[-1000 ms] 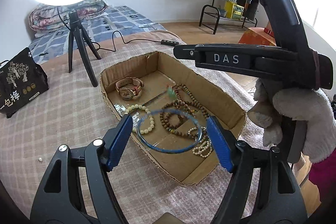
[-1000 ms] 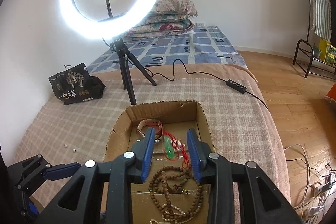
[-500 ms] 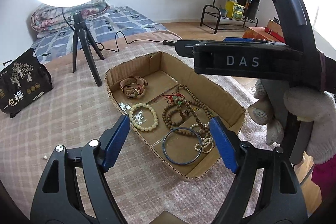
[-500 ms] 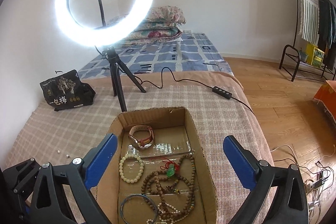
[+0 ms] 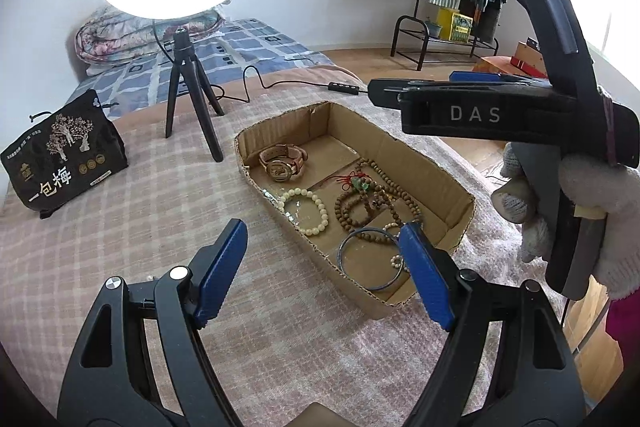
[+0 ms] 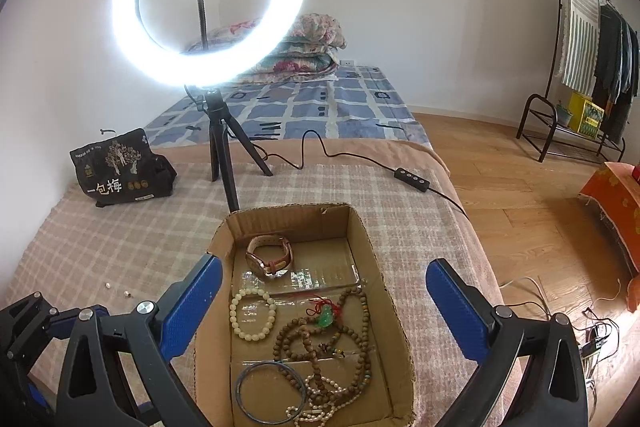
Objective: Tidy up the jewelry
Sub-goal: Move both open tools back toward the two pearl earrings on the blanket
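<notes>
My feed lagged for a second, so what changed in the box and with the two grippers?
The left hand-held gripper let go of the blue bangle, now flat in the cardboard box. The right hand-held gripper opened, releasing the green pendant onto the wooden beads. Watch and white bracelet stayed put.

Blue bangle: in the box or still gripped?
In the box: blue bangle lies flat on the cardboard box floor; both grippers open, empty.

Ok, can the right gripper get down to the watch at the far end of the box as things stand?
Probably yes. The right gripper is open and empty, the cardboard box has no lid, and the watch lies apart from the other jewelry with nothing over it.
</notes>
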A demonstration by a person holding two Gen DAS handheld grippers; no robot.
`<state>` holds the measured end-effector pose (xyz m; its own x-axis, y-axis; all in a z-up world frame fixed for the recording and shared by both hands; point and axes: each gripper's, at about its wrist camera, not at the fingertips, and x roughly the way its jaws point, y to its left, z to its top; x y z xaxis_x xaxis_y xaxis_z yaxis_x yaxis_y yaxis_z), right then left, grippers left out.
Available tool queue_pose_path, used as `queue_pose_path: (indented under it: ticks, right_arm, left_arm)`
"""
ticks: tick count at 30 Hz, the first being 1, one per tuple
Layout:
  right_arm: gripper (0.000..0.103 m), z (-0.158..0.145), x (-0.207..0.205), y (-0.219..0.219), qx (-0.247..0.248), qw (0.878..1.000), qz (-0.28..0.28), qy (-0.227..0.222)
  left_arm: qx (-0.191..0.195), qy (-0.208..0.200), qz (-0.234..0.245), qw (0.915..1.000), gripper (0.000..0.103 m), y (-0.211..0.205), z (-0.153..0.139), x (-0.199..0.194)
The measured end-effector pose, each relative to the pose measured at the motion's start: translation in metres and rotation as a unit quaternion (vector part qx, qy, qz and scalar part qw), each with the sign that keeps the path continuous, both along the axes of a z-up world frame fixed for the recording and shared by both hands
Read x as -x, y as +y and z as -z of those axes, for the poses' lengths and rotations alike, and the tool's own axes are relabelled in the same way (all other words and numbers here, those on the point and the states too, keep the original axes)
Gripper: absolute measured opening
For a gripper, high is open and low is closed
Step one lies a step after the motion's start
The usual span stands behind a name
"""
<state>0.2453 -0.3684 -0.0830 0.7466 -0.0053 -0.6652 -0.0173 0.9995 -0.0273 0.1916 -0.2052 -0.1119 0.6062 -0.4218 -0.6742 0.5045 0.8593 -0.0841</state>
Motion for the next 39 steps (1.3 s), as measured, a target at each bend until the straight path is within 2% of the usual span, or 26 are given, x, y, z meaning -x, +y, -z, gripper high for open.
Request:
queue_pose_path:
  ticks: [6, 11, 17, 30, 35, 37, 39]
  right_arm:
    - [0.103, -0.008, 0.006, 0.007, 0.004, 1.0, 0.025, -0.016]
    - [0.103, -0.012, 0.009, 0.025, 0.013, 1.0, 0.011, -0.015]
    - [0.103, -0.01, 0.012, 0.063, 0.067, 0.998, -0.002, -0.013]
    - [0.102, 0.009, 0.013, 0.127, 0.034, 0.996, -0.082, -0.001]
    - [0.094, 0.029, 0.009, 0.146, 0.001, 0.994, -0.11, 0.027]
    - [0.086, 0.039, 0.007, 0.154, -0.008, 0.992, -0.12, 0.041]
    - [0.078, 0.052, 0.005, 0.164, -0.012, 0.989, -0.133, 0.058]
  left_arm:
    - [0.004, -0.005, -0.019, 0.9998, 0.081, 0.027, -0.002, 0.004]
    - [0.009, -0.004, -0.043, 0.999, 0.081, 0.055, -0.002, 0.002]
    - [0.005, -0.014, -0.075, 0.9971, 0.081, 0.094, 0.0, -0.001]
    - [-0.029, -0.005, -0.154, 0.9877, 0.081, 0.193, 0.032, -0.015]
    - [-0.025, 0.013, -0.168, 0.9853, 0.08, 0.216, 0.048, -0.025]
    - [-0.02, 0.025, -0.167, 0.9854, 0.068, 0.22, 0.055, -0.03]
    - [-0.019, 0.038, -0.163, 0.9857, 0.06, 0.22, 0.063, -0.035]
